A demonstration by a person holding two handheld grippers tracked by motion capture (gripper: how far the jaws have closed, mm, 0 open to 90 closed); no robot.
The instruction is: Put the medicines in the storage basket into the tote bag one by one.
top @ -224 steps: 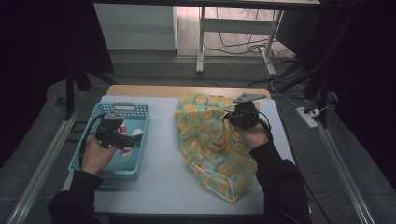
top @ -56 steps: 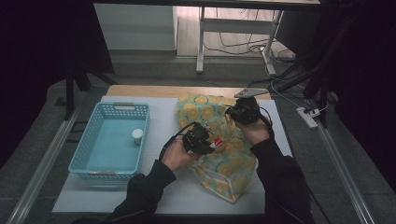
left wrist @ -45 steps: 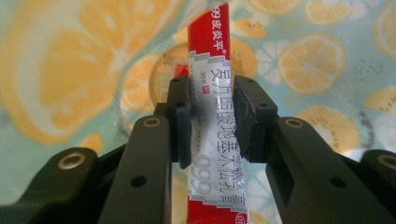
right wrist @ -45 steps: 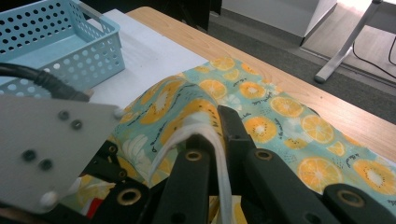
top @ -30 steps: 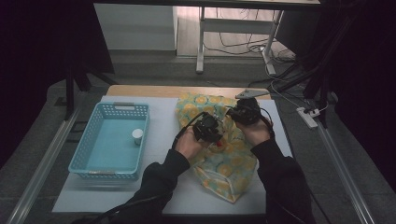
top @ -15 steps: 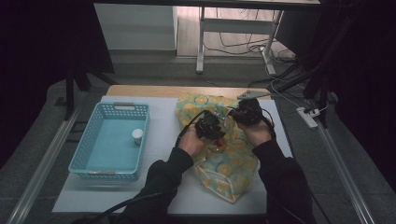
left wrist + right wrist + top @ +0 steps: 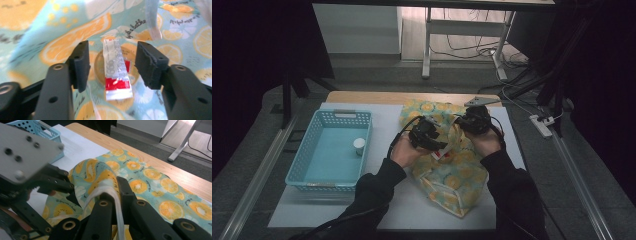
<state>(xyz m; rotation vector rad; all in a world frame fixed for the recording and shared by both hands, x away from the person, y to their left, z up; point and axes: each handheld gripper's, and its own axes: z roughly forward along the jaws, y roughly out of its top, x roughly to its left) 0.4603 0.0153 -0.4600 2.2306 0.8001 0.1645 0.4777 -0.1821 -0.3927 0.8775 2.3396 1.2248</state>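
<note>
White matting covers our table, with a fruit-print bag beside a blue basket. Our left gripper has just been opening; a red-and-white sachet lies loose between its jaws inside the bag. Our right gripper pinches the bag's white strap.

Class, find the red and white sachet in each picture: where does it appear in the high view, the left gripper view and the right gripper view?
High view: red and white sachet at centre, just below the left gripper.
Left gripper view: centre, lying between the open jaws.
Right gripper view: not in it.
Shared landmark: the citrus-print bag.
</note>
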